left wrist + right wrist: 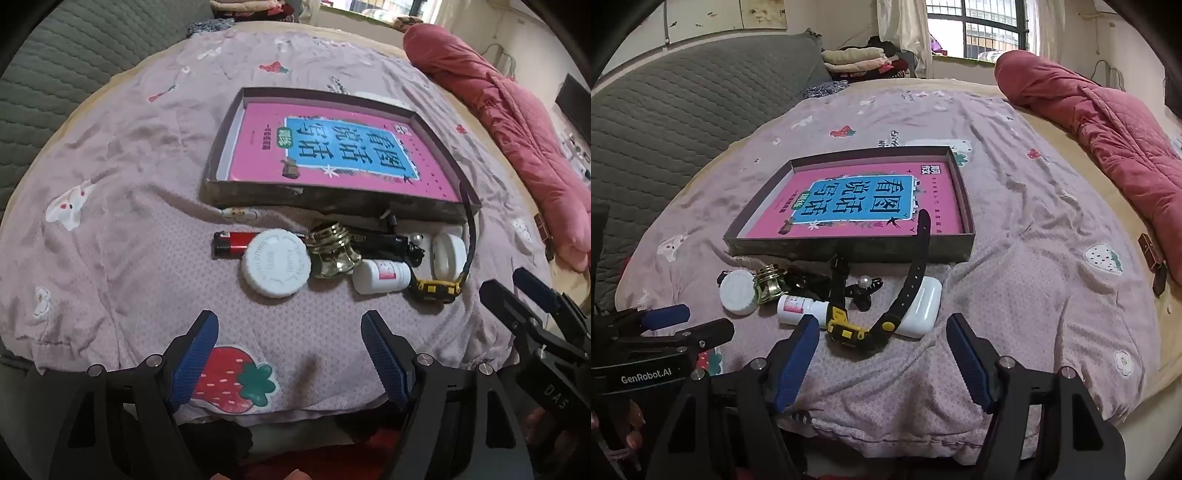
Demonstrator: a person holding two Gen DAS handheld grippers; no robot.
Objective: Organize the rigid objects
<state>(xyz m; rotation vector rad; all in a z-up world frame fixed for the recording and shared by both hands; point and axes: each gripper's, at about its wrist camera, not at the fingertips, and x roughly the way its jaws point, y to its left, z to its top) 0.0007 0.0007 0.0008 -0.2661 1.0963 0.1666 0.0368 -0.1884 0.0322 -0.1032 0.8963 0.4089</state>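
We hold both grippers, left and right, wide apart and empty above the clutter heaped just before the box, probably ready to load it.

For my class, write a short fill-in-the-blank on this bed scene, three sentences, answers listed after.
1. The shallow box holds a ____ book.
2. The red lighter lies beside the round ____ lid.
3. Both the left gripper and the right gripper are ____.

Answers: pink; white; open
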